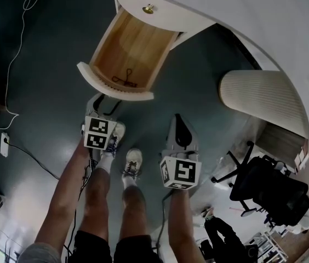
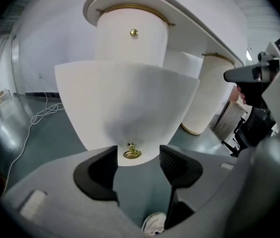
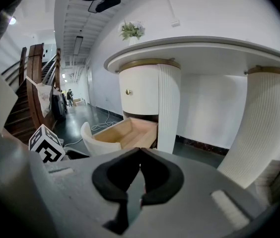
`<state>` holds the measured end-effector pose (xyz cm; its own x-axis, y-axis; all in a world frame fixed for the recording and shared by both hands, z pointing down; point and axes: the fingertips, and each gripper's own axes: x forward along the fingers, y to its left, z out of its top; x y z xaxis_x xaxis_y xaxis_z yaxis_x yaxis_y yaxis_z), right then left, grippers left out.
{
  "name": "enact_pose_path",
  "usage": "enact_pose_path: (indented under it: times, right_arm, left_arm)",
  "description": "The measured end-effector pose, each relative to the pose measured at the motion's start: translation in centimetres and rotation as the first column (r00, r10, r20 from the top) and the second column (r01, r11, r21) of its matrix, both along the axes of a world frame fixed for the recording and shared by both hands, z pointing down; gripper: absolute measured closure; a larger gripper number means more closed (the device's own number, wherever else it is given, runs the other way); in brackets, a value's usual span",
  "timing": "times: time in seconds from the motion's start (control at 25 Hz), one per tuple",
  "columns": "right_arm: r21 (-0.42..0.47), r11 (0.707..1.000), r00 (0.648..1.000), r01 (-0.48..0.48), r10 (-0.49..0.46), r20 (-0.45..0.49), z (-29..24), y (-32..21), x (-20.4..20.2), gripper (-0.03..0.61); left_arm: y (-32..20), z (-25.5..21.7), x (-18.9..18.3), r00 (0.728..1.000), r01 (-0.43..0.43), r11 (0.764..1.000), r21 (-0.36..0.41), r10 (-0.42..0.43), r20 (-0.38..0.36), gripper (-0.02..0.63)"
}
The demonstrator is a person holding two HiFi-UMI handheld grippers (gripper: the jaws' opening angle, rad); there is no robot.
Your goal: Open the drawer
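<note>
The lower drawer (image 1: 126,56) of a white curved cabinet (image 1: 198,4) stands pulled out, showing its wooden inside with a small black clip (image 1: 125,80) near the front. The drawer's white rounded front (image 2: 127,108) fills the left gripper view, and its brass knob (image 2: 132,152) sits between the tips of my left gripper (image 2: 137,165), with a gap on each side. The left gripper (image 1: 104,102) is open, just before the drawer front. My right gripper (image 3: 140,155) is shut and empty, and in the head view it hangs back to the right (image 1: 179,120). From its side the open drawer (image 3: 117,135) shows too.
An upper drawer with a brass knob (image 2: 134,32) is closed above. A ribbed white table leg (image 1: 258,100) stands at right, with a black office chair (image 1: 264,188) beyond. A white cable (image 1: 17,48) and a socket box (image 1: 4,144) lie on the dark floor at left. The person's shoes (image 1: 133,160) are below.
</note>
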<state>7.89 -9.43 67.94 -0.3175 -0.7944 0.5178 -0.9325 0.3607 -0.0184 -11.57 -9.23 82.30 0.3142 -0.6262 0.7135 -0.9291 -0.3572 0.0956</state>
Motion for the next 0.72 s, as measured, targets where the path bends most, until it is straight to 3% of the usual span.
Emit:
enact_pose_path:
  times: [0.4,0.72]
  right_arm:
    - [0.012,1.000,1.000,0.005,-0.005,-0.004,-2.2,-0.2,-0.3,0.575]
    - [0.032,0.999,1.000,0.013,-0.013,0.000,-7.4,-0.6,-0.6,0.575]
  left_arm:
    - [-0.2,-3.4,-0.1,1.000,0.022,1.000,0.020,-0.022,-0.004,0.351]
    - [0.1,-9.9,-0.2,0.999,0.034,0.999,0.040,-0.034,-0.011,0.351]
